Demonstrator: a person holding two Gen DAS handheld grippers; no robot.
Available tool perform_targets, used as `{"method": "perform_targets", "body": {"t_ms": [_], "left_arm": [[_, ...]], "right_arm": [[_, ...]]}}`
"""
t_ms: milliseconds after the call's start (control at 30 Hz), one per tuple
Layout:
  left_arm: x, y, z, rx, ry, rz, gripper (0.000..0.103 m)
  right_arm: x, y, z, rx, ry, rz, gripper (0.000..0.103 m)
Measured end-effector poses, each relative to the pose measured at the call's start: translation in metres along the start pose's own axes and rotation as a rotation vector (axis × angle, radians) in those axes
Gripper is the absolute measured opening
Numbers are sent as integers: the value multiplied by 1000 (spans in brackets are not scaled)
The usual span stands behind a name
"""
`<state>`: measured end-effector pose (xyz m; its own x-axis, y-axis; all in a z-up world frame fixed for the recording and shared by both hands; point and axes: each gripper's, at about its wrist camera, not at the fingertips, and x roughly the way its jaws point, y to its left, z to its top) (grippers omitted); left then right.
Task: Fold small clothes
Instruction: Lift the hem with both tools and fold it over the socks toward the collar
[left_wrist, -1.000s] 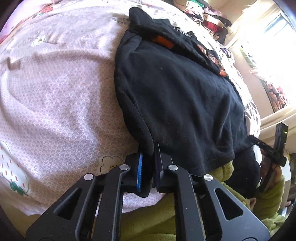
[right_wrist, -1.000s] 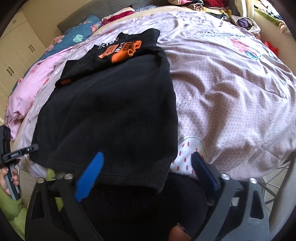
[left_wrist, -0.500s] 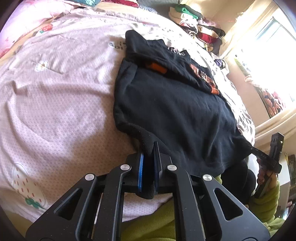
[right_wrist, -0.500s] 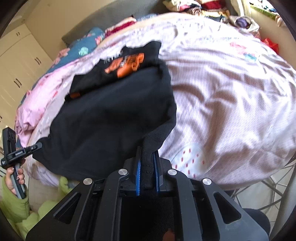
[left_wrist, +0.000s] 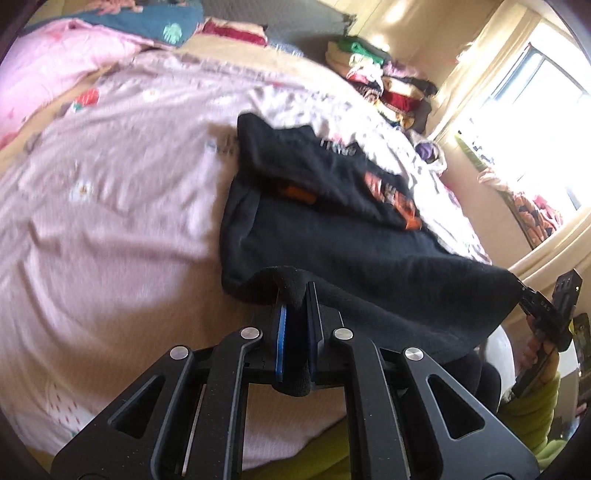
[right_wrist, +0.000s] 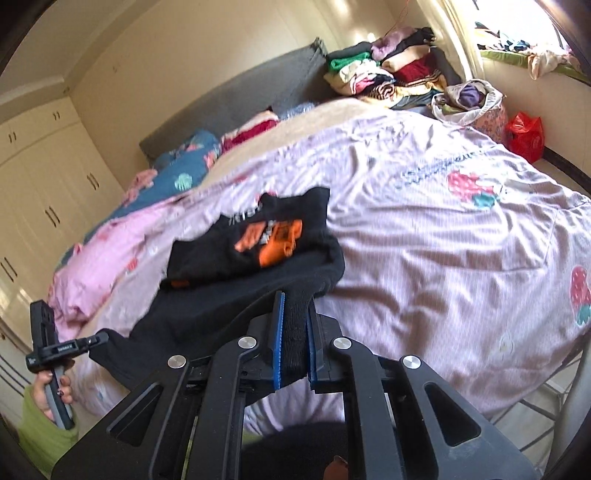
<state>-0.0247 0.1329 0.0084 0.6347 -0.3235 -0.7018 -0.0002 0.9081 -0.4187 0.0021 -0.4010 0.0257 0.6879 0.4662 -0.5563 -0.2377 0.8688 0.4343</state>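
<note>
A black garment (left_wrist: 351, 254) (right_wrist: 221, 314) with an orange print (right_wrist: 273, 240) lies on the pink bedspread (left_wrist: 110, 221) (right_wrist: 461, 258), its near hem lifted off the bed. My left gripper (left_wrist: 294, 306) is shut on the hem's left corner. My right gripper (right_wrist: 294, 314) is shut on the hem's right corner, black fabric pinched between its blue pads. Each view shows the other gripper at the far corner: the right one (left_wrist: 535, 306) and the left one (right_wrist: 96, 338), held by hands in green sleeves. The hem hangs stretched between the two corners.
A stack of folded clothes (right_wrist: 384, 74) (left_wrist: 380, 81) sits at the head of the bed by a grey headboard (right_wrist: 240, 99). Pink and blue bedding (right_wrist: 162, 192) is bunched at the left. A red bag (right_wrist: 524, 136) and a window sill (left_wrist: 524, 206) lie to the right; white wardrobes (right_wrist: 44, 192) stand left.
The right gripper's jaws closed on the hem's right corner. Both grippers then rose, lifting the near hem off the bed and tilting the views up toward the headboard.
</note>
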Motion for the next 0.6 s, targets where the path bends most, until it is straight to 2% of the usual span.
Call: {"method": "perform_targets", "body": {"t_ms": [133, 367, 600], "left_arm": [[-3, 1, 17, -13, -56, -10, 3], [-17, 5, 45, -15, -153, -7, 3], [-19, 10, 73, -45, -229, -38, 3]], "right_arm": [[-1, 9, 12, -21, -46, 0, 9], [10, 13, 26, -13, -52, -13, 9], [21, 24, 45, -41, -65, -40, 9]]}}
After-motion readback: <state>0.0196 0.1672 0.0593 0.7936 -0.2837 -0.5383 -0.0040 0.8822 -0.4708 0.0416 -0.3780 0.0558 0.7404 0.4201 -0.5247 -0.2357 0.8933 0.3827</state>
